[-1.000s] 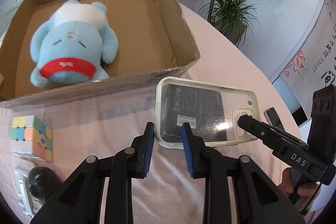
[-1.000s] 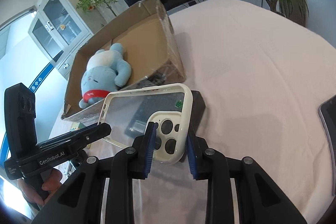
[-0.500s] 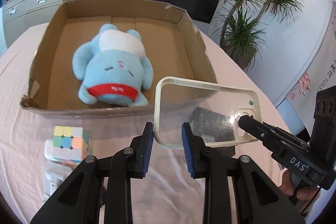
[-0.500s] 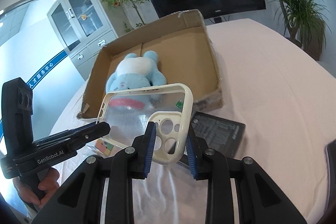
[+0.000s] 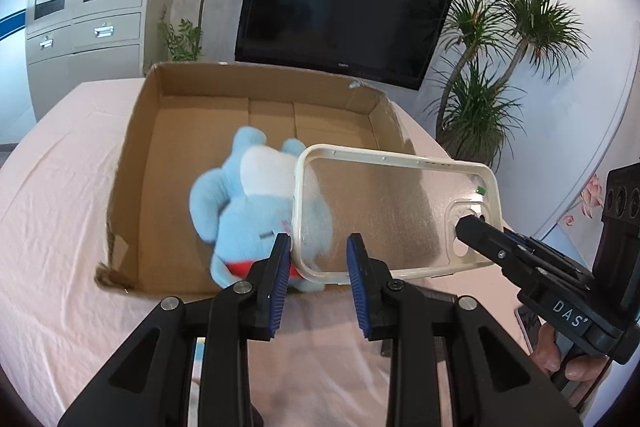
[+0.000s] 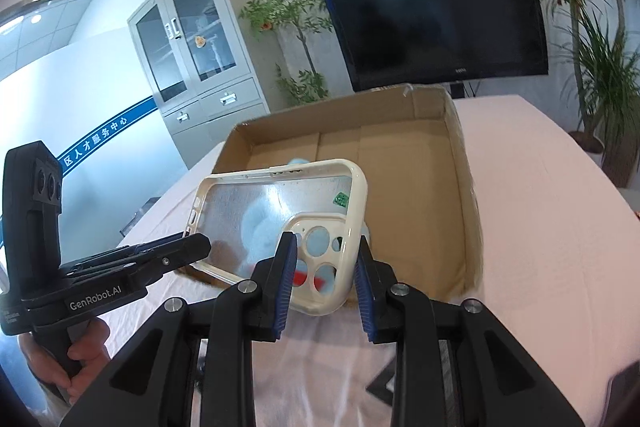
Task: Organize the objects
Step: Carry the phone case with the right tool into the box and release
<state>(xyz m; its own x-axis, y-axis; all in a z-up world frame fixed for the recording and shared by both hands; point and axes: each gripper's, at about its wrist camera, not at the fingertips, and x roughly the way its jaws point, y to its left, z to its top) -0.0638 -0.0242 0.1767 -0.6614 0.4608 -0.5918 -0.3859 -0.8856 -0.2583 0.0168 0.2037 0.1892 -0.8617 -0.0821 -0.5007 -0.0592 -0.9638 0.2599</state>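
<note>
The left gripper (image 5: 316, 281) is clamped on one short end of a clear phone case (image 5: 384, 219), while the right gripper (image 6: 325, 281) pinches the opposite, camera-cutout end, so the case hangs level between them, off the table (image 5: 52, 227). It sits above the near wall of an open cardboard box (image 5: 132, 163). A blue plush toy (image 5: 236, 211) lies inside the box, partly seen through the case. Beyond stand a TV (image 5: 336, 19) and plants (image 5: 492, 75).

Both grippers are black with blue ribbed pads and silver screws; the left gripper (image 6: 192, 247) reads "GenRobot.AI", the right gripper (image 5: 476, 227) "DAS".
</note>
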